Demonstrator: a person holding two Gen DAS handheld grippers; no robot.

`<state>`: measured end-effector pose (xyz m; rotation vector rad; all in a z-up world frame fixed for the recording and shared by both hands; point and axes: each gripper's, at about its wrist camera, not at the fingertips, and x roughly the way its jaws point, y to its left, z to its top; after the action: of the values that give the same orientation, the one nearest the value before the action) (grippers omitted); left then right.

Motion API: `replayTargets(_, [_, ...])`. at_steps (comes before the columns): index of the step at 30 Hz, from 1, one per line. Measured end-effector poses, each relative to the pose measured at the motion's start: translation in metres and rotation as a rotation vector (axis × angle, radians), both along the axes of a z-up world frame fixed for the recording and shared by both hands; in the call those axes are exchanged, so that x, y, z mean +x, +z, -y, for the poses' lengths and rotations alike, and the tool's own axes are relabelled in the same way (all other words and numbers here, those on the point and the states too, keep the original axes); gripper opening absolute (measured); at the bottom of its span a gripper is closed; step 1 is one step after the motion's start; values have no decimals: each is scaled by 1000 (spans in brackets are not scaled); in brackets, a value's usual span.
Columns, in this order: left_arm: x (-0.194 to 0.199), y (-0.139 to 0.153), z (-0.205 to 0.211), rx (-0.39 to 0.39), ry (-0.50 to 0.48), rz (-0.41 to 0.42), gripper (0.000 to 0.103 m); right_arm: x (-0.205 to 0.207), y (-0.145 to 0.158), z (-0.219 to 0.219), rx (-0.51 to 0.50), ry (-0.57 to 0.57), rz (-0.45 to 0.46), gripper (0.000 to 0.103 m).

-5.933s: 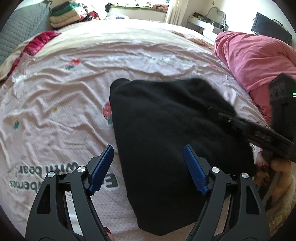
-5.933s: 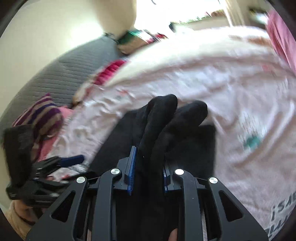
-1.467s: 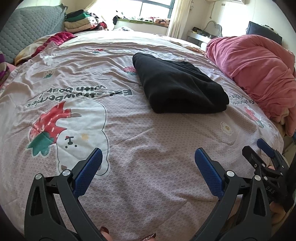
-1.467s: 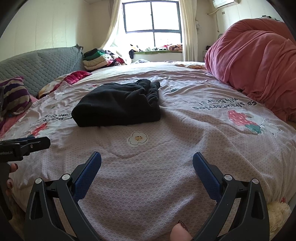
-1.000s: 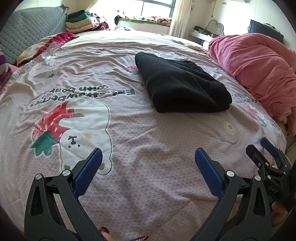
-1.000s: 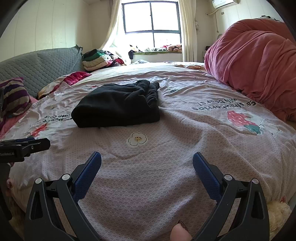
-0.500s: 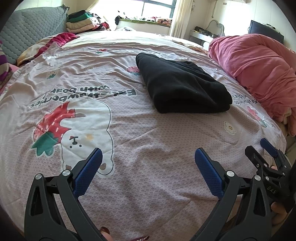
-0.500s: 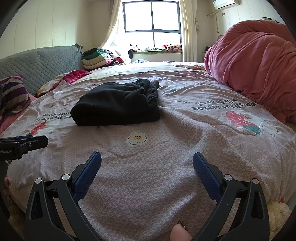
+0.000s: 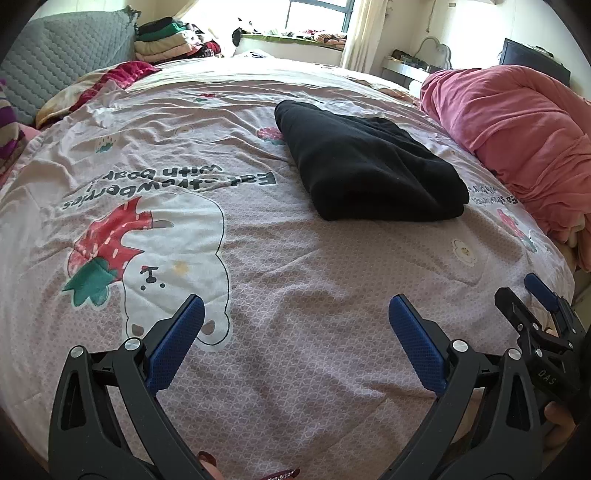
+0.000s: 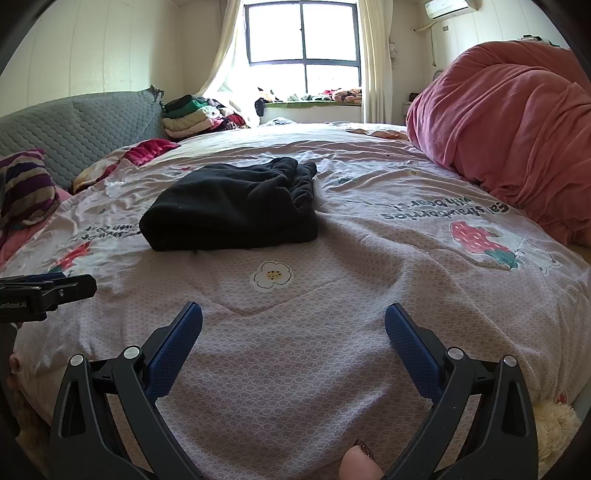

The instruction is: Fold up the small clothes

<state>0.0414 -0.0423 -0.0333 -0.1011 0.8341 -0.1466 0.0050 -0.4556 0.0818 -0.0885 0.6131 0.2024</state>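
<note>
A black garment lies folded into a thick rectangle on the pink printed bedspread, right of the middle of the bed; it shows too in the right wrist view. My left gripper stands open with nothing between its blue pads, well short of the garment, low over the near part of the bed. My right gripper is likewise open and empty, back near the bed's edge. The right gripper also shows at the far right of the left wrist view, and the left gripper's tip at the left of the right one.
A bunched pink duvet fills the right side of the bed. A grey quilted headboard, a striped pillow and a stack of folded clothes lie at the left and back. A window is behind.
5.9 s ago my right gripper was shut on the black garment, folding it; it has since let go. Both grippers have drawn back to the bed's near edge and have held almost still over the last 1.5 s.
</note>
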Motion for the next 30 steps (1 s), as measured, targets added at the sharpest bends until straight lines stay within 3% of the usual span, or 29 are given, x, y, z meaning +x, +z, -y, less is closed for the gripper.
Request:
replayTargets(15, [-4,-1,8,-23,-60,-4,94,0,2,3,-3,-17,2,98])
replayTargets(22, [-6,-3,-6,-27,-18,-29,94,-10,28,28,36,-110,42,98])
replayTargets(25, [-4,-2,-32,-27,30,-23,94,-17,51,68,53,-242,74,98])
replayTargets(30, [22,1,-133,13,234,-61,94,-31,72,199,23,-669,58,98])
